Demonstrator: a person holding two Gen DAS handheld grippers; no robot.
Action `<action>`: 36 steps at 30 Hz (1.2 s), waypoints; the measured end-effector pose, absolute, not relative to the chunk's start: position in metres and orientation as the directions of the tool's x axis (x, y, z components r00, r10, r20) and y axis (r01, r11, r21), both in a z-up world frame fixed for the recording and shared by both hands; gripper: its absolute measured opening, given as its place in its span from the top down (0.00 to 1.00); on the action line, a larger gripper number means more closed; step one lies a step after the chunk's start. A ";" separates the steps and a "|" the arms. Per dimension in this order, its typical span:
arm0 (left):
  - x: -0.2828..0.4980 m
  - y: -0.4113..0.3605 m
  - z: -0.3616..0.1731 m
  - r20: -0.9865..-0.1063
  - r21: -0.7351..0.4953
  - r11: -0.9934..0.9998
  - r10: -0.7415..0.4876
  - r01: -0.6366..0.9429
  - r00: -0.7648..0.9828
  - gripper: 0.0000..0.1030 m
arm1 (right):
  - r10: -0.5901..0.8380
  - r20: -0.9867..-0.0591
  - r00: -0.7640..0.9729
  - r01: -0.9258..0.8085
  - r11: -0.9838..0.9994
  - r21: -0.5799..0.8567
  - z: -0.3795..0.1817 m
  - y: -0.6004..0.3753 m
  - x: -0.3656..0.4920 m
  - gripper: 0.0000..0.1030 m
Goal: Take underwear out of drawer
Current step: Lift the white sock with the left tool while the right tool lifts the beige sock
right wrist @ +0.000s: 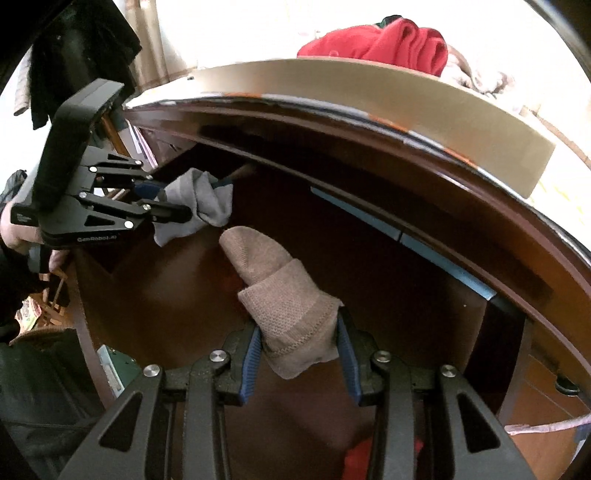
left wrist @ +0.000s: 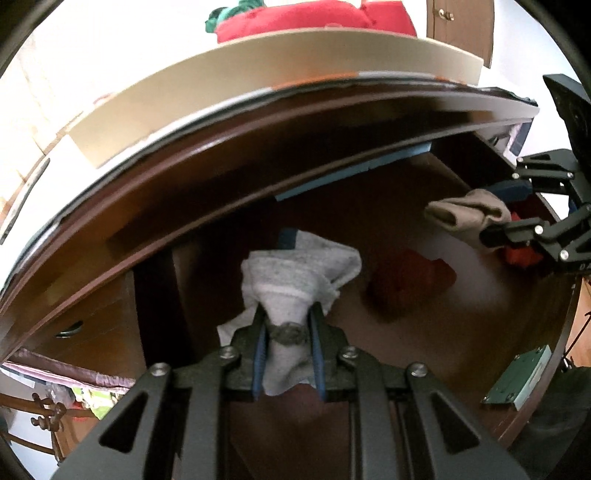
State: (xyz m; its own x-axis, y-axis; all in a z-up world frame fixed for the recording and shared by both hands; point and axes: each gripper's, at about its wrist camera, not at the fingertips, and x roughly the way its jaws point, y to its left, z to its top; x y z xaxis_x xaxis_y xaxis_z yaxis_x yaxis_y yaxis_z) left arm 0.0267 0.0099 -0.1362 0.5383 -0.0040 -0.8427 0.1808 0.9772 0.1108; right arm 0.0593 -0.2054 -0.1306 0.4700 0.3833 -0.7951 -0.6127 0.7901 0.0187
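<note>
My left gripper (left wrist: 287,325) is shut on a grey garment (left wrist: 295,273) and holds it above the open dark wooden drawer (left wrist: 424,339). It also shows in the right wrist view (right wrist: 173,208), with the grey garment (right wrist: 199,206) hanging from it. My right gripper (right wrist: 300,332) is shut on a tan knitted garment (right wrist: 280,299) over the drawer (right wrist: 388,295). The right gripper also shows in the left wrist view (left wrist: 491,232), clamping the tan garment (left wrist: 465,214). A red garment (left wrist: 413,280) lies on the drawer floor.
A beige box (left wrist: 258,77) sits on the dresser top with red cloth (left wrist: 314,16) on it. A green-and-white packet (left wrist: 521,380) lies by the drawer's front right edge. More red cloth (right wrist: 360,458) lies under my right gripper. A lower drawer handle (right wrist: 567,386) shows right.
</note>
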 end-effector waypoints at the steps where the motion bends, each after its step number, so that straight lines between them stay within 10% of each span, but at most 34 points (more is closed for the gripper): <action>1: 0.025 0.010 -0.135 -0.837 0.111 0.978 -0.004 0.178 0.547 0.82 | 0.388 -0.790 0.475 -0.613 0.790 0.020 -0.130 -0.207 0.056 0.61; 36: -0.012 0.021 -0.120 -0.709 0.064 0.998 0.040 0.007 0.704 0.82 | 0.479 -0.661 0.578 -0.607 0.794 0.044 -0.112 -0.234 0.025 0.61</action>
State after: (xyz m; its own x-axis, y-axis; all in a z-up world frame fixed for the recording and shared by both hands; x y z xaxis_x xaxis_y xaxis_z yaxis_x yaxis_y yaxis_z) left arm -0.0117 0.0206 -0.1196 0.7043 0.0402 -0.7088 0.0074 0.9979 0.0640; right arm 0.0252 -0.2340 -0.1119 0.5781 0.4785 -0.6610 -0.6070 0.7935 0.0437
